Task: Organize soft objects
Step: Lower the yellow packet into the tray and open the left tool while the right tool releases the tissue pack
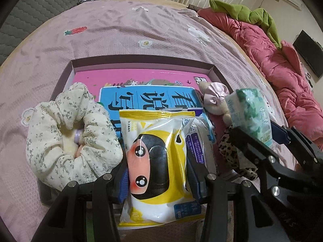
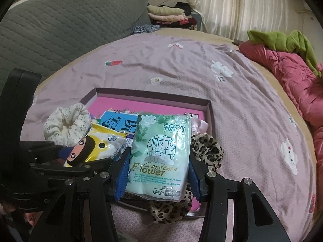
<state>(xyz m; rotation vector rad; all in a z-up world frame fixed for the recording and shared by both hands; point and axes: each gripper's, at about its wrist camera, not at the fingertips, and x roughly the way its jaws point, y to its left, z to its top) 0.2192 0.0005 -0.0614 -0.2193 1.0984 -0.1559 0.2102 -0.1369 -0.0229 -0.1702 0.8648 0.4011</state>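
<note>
A yellow and white pack with a cartoon face (image 1: pixel 159 151) stands between the blue pads of my left gripper (image 1: pixel 158 181), which is shut on it. My right gripper (image 2: pixel 158 181) is shut on a pale green tissue pack printed with flowers (image 2: pixel 161 153). Both packs hang over the near end of a shallow dark-rimmed box (image 1: pixel 141 59) on the bed. The green pack (image 1: pixel 250 115) and right gripper (image 1: pixel 260 135) also show at the right of the left wrist view. In the right wrist view, the yellow pack (image 2: pixel 97 147) sits at the left.
The box holds a pink book (image 1: pixel 125 76), a blue book (image 1: pixel 145 98), a cream floral scrunchie (image 1: pixel 66 137), a leopard scrunchie (image 2: pixel 206 147) and a small plush with a pink bow (image 1: pixel 214 96). A red quilt (image 1: pixel 282 70) with a green garment (image 1: pixel 252 14) lies along the bed's right side. The mauve bedspread (image 1: pixel 121 30) stretches beyond the box.
</note>
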